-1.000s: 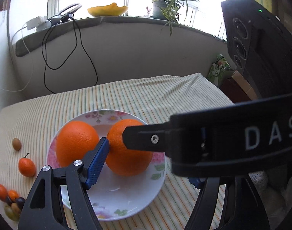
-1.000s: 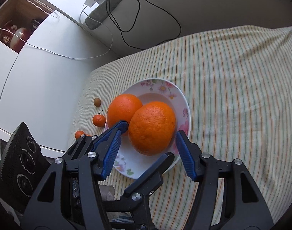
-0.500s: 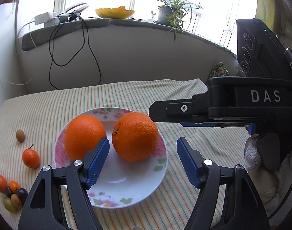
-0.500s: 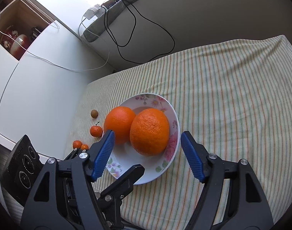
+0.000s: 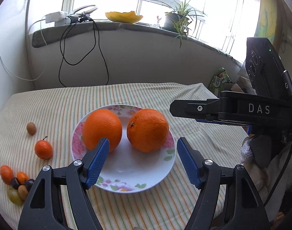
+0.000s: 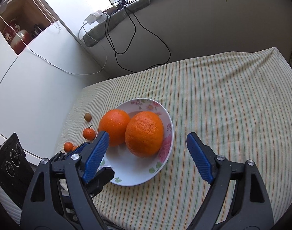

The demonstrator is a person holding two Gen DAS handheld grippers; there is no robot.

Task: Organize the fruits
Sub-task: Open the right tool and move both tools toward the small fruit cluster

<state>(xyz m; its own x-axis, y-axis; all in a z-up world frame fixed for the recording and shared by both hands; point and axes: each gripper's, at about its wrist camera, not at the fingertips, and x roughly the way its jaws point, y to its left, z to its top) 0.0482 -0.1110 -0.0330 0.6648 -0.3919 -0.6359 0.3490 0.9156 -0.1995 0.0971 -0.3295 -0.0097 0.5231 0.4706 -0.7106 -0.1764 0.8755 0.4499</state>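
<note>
Two oranges [image 5: 124, 130] share your floral plate [image 5: 126, 180]; both grippers' jaws gape empty, right [image 6: 147, 153] just widening. Only your left view [image 5: 143, 159] shows "DAS" at three o'clock.

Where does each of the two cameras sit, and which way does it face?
Left wrist: rides the left gripper, looks down across the plate towards the window; the right gripper enters from the right.
Right wrist: rides the right gripper, looks down at the plate; the left gripper's finger shows lower left.
Shared: plate, two oranges, striped cloth.
</note>
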